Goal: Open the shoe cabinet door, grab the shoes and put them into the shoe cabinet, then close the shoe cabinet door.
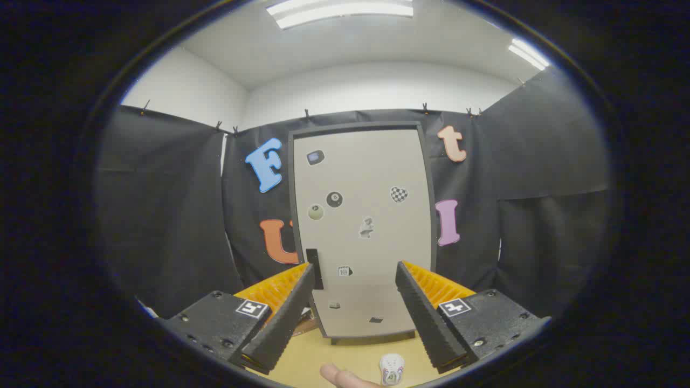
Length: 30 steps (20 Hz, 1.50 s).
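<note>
A pale wooden table (318, 353) carries the closed shoe cabinet (362, 226) and, nearer the camera, a small white patterned object (391, 368).

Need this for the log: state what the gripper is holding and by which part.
Nothing is held. The gripper is open, its fingers spread apart with only air between them, facing the closed shoe cabinet door beyond.

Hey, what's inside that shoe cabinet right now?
Cannot tell: the shoe cabinet stands beyond the open gripper with its stickered door shut, covering the whole interior. Only the door front and its dark handle show.
</note>
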Each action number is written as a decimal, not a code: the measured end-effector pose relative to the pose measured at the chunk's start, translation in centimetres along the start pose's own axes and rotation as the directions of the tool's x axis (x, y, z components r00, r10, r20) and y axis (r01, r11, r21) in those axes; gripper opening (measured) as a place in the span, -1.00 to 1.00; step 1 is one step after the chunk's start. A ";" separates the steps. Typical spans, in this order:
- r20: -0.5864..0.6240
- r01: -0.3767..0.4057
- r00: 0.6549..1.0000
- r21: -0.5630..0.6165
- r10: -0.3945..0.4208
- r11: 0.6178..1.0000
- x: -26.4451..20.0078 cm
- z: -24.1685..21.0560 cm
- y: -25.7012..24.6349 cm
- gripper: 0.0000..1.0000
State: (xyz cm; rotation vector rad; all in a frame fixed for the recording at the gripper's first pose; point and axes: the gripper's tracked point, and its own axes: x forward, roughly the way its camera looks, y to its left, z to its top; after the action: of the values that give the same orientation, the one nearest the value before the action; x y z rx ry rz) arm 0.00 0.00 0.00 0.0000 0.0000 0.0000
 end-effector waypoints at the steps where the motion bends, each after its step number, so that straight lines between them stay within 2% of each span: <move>1: -0.020 -0.009 1.000 0.010 0.009 1.000 0.2 -0.4 0.4 1.00; 3: -0.037 -0.021 0.999 0.000 0.021 1.000 0.7 -1.1 1.0 1.00; 7: -0.048 -0.024 0.999 -0.104 0.019 0.994 1.1 -2.9 2.5 1.00; 14: -0.064 -0.009 0.998 -0.059 0.005 0.998 2.2 -3.4 3.8 0.99; 20: -0.052 -0.020 0.999 -0.100 0.015 0.995 3.7 -3.4 4.6 0.99; 24: -0.063 -0.034 0.998 -0.110 0.027 0.993 6.9 -4.1 5.7 1.00; 30: -0.086 -0.040 0.996 -0.112 0.031 0.993 14.6 -6.1 6.8 1.00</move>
State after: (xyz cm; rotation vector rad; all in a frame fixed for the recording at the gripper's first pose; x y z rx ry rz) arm 14.55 6.85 -6.08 -0.1137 0.0841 0.0358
